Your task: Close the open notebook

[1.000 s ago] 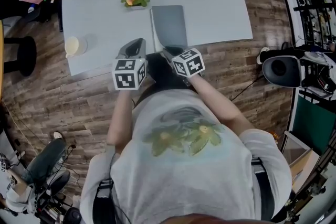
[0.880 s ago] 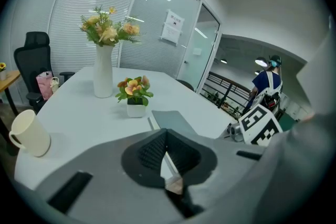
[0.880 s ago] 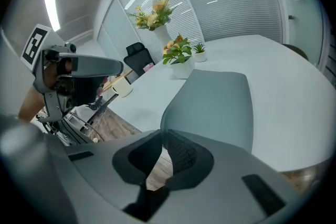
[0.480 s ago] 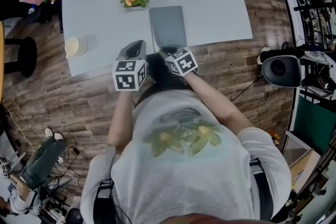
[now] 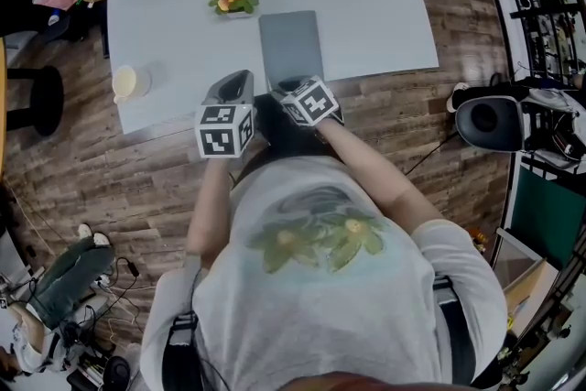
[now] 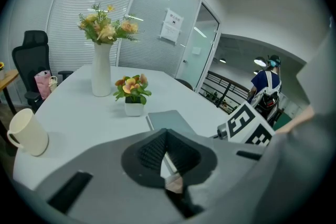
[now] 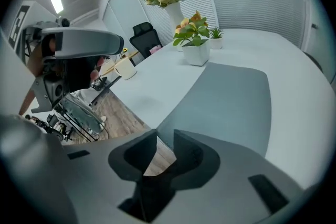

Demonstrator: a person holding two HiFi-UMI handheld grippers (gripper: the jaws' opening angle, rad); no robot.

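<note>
Now right gripper (image 7: 165, 140) has just opened, releasing notebook (image 7: 227, 102).

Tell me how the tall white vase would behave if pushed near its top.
The vase is tall and slim with a wide bouquet above, so it would probably tip rather than slide. It looks like glazed ceramic, likely smooth and breakable. The table looks slick, so a low push might slide it.
</note>
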